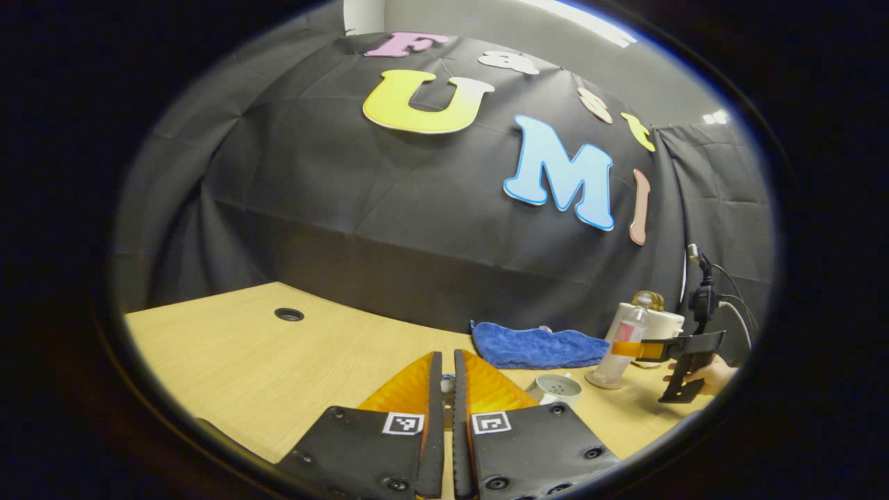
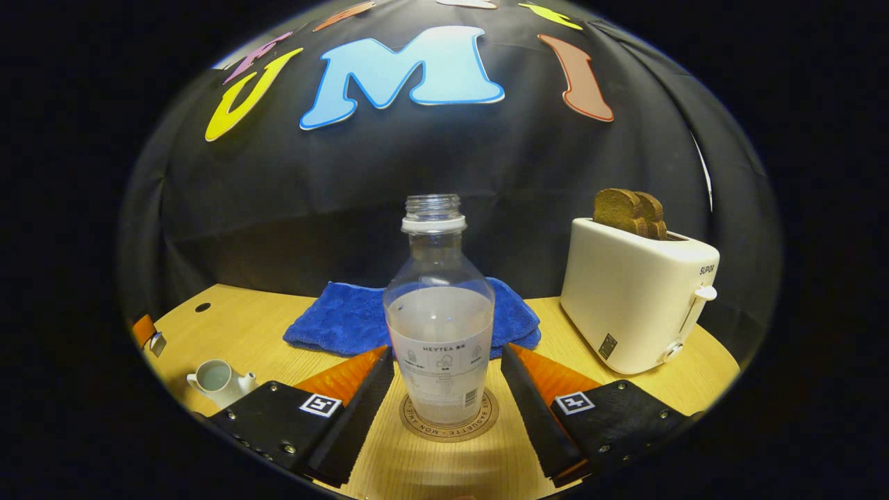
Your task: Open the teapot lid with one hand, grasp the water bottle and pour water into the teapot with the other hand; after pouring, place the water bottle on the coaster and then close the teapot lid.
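water bottle [image 2: 439,319] upright on the coaster [image 2: 450,425] at 6 o'clock in the right gripper view, right gripper [image 2: 447,403] fingers spread wide either side, not touching, lidless teapot [image 2: 215,382] at 8 o'clock, left gripper [image 1: 446,389] fingers nearly closed on something small, unclear what

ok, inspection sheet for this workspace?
Surface: wooden table, cable hole at the far left.
Job's things: bottle uncapped, part full, upright on the coaster; teapot with lid off.
Clutter: blue towel behind the bottle; toaster with toast in it.
Grippers: right tongs open, either side of the bottle, not touching; left tongs closed to a slit, something small and pale between them, unclear.
Cables: cables at the table's far right.
Surroundings: black cloth wall.
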Demonstrator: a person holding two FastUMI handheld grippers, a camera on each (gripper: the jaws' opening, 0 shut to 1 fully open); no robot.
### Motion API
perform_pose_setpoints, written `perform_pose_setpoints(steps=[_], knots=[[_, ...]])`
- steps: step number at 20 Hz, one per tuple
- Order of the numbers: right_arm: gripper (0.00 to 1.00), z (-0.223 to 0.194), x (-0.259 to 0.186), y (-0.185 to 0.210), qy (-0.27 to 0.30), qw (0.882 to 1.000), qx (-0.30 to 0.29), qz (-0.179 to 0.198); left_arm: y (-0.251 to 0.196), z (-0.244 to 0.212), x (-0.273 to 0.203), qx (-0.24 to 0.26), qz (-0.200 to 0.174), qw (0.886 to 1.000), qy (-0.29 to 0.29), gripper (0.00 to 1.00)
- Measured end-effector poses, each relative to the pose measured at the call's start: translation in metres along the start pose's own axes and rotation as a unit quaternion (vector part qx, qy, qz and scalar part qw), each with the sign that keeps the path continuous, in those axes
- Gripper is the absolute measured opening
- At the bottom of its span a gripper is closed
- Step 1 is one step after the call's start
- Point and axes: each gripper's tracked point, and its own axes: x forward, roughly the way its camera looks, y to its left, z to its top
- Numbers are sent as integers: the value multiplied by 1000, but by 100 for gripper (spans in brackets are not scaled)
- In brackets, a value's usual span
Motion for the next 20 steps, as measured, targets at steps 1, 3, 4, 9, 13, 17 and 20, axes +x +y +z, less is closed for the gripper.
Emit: perform_pose_setpoints(steps=[1,3,4,9,13,17,20], knots=[[96,1,-6,1,-4,1000,0,-1,-1,0,0,0,0,1000,0,14],[96,1,-18,-2,-17,1000,-7,-13,-1,1,0,0,-1,1000,1,14],[96,-1,-25,-2,-23,1000,-11,-18,0,0,-1,0,0,1000,1,14],[96,-2,-77,11,-63,997,-24,-22,-3,0,0,-3,-2,1000,3,14],[96,5,-117,27,-96,995,-34,-20,-8,-3,-2,8,-5,1000,5,14],[96,14,-147,38,-110,993,-31,-20,-21,-8,0,25,-15,999,14,14],[96,0,-160,45,-102,994,-39,-18,-31,-8,1,45,-22,999,15,11]])
